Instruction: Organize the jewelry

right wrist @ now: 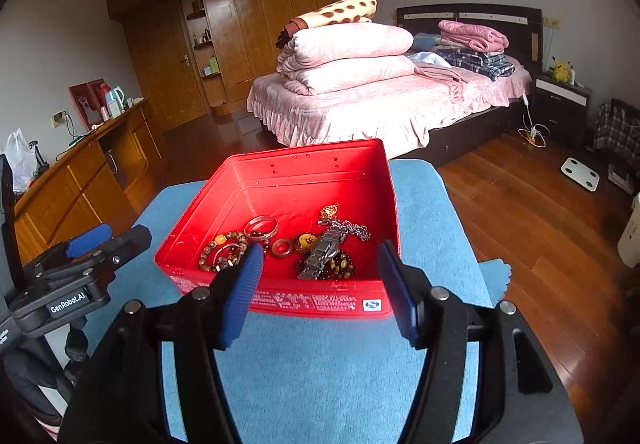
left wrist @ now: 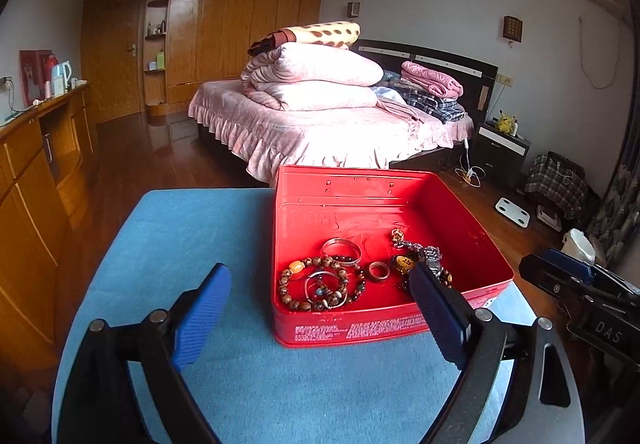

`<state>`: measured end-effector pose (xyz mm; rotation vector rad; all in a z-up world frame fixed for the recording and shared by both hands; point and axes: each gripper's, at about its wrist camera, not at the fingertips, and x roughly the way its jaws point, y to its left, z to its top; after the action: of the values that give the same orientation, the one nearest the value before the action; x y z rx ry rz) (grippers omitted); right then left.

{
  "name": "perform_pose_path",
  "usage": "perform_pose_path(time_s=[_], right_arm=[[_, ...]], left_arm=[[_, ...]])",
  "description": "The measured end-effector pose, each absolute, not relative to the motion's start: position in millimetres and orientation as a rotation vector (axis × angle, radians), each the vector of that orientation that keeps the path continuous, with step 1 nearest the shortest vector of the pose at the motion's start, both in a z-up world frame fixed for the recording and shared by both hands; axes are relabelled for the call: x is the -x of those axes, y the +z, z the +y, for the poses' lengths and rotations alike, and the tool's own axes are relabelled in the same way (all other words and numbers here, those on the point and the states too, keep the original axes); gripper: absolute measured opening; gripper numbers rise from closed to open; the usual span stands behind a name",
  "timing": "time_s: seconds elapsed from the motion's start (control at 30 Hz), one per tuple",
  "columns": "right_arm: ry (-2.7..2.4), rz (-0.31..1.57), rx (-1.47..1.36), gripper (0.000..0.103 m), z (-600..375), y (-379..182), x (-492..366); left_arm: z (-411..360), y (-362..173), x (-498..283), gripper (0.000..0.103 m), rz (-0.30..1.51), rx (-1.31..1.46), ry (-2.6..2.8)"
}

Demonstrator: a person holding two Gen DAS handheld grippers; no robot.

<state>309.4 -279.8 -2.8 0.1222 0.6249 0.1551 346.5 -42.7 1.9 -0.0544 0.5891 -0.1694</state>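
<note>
Both grippers hang spread wide and empty before the red tin (left wrist: 384,328), touching nothing. The left gripper (left wrist: 320,308) sits at the tin's near left corner, the right gripper (right wrist: 320,286) at its near wall. Inside the tin lie the beaded bracelets (left wrist: 320,284), a silver bangle (left wrist: 341,250), a small ring (left wrist: 379,271) and a metal watch (right wrist: 322,256) with a chain (right wrist: 352,230). "GenRobot.AI" reads on the left gripper's body; "DAS" shows on the right one. White print on the tin's near wall is too small to read. The tin rests on a blue mat (right wrist: 320,364).
</note>
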Motion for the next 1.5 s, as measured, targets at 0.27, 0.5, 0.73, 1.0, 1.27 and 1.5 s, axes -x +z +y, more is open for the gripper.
perform_pose_path(time_s=[0.27,0.5,0.73,1.0,1.27,1.5], right_arm=[[0.112,0.557,-0.107,0.085,-281.4,-7.5,-265.8],[0.091,0.506,-0.090,0.097,-280.8,-4.4,-227.1],[0.093,0.455,-0.056,0.098,-272.9,2.2,-197.9],[0.102,0.393,-0.011,0.098,-262.8,16.3,-170.7],[0.105,0.330,-0.003,0.098,-260.9,31.0,-148.4],[0.093,0.270,0.020,0.098,-258.8,40.6,-129.7]], left_arm=[[-39.7,2.3,-308.1,0.093,0.528,0.037,-0.154],[-39.3,7.9,-271.4,0.097,0.481,0.020,-0.150],[-36.8,16.0,-235.9,0.097,0.439,0.014,-0.150],[-30.0,32.7,-203.2,0.097,0.377,0.011,-0.153],[-25.3,46.0,-175.4,0.097,0.312,0.011,-0.131],[-22.0,57.4,-157.0,0.097,0.259,0.010,-0.116]])
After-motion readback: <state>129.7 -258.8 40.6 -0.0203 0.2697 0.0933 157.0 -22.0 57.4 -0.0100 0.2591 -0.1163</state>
